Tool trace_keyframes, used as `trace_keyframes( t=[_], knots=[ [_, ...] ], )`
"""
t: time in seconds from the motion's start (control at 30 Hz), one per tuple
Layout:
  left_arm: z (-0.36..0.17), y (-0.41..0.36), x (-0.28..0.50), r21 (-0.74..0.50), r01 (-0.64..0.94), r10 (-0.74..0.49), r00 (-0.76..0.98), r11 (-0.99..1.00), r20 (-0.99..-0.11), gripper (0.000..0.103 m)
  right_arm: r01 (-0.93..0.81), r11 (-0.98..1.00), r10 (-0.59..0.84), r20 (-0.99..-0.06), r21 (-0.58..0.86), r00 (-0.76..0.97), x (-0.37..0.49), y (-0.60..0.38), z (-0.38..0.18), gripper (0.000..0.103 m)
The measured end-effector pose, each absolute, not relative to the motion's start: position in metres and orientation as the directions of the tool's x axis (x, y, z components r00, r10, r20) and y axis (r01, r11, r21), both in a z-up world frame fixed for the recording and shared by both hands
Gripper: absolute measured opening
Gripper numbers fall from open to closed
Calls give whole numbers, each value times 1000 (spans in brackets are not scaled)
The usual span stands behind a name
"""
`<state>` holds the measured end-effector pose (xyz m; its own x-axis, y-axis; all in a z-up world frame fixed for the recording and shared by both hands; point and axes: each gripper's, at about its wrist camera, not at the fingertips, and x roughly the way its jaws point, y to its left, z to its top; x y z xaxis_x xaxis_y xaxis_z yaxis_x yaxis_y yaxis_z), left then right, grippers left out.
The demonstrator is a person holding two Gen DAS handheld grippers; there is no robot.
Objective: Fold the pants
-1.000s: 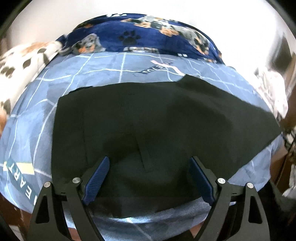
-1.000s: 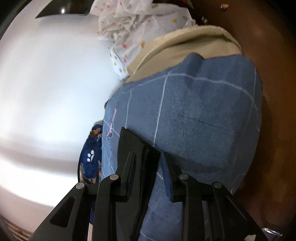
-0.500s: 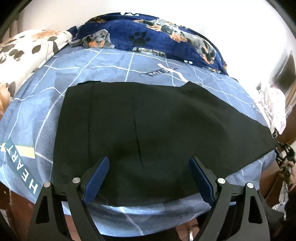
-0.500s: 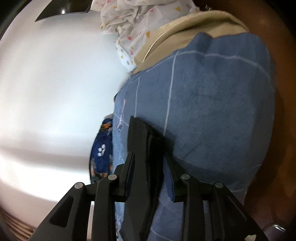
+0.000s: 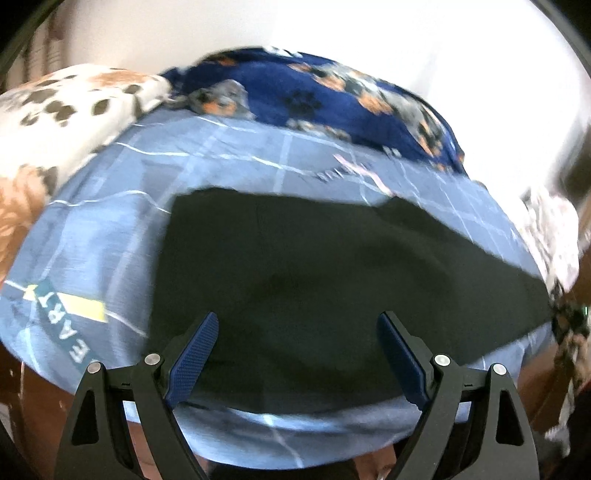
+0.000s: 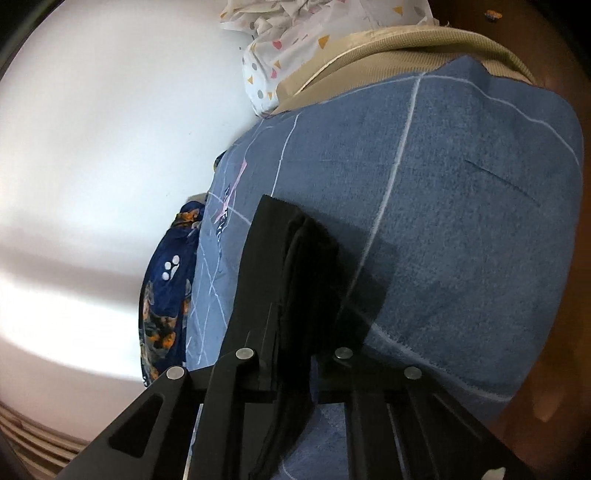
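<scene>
Now the right gripper (image 6: 295,354) has just been closing and pinches the black pants (image 5: 332,280) at their end, left gripper (image 5: 297,354) wide and empty, so carrying that end over looks next.

This looks like a bedroom in a home. Past the open jaws lies a bed with a blue sheet (image 5: 110,236), a puppy blanket (image 5: 332,99), a spotted pillow (image 5: 62,122) and a plain white wall (image 5: 369,33) behind.

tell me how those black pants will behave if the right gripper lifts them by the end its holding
Probably floppy: the black pants lie flat, hugging the blue bedsheet. Held by the right gripper at one end, the rest would likely droop. The soft fabric should grip, not slip.
</scene>
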<state>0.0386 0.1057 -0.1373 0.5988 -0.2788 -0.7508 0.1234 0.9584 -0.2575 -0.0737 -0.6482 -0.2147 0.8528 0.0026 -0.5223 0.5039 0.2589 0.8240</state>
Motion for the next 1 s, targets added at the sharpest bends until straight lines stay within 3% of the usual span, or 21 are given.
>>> trace_keyframes(
  t=[0.27,0.5,1.0],
  knots=[
    [-116,175,37,-245,-55,-149,657,968,-739,88,488,245,-15,-500,837,866,-77,-647,-221,8],
    [-123,211,33,-286,-165,-112,655,944,-747,88,497,253,-25,-508,830,861,-75,-647,-221,8],
    [-125,163,30,-195,-22,-136,642,981,-755,87,502,252,-35,-510,828,859,-72,-645,-220,8]
  ],
)
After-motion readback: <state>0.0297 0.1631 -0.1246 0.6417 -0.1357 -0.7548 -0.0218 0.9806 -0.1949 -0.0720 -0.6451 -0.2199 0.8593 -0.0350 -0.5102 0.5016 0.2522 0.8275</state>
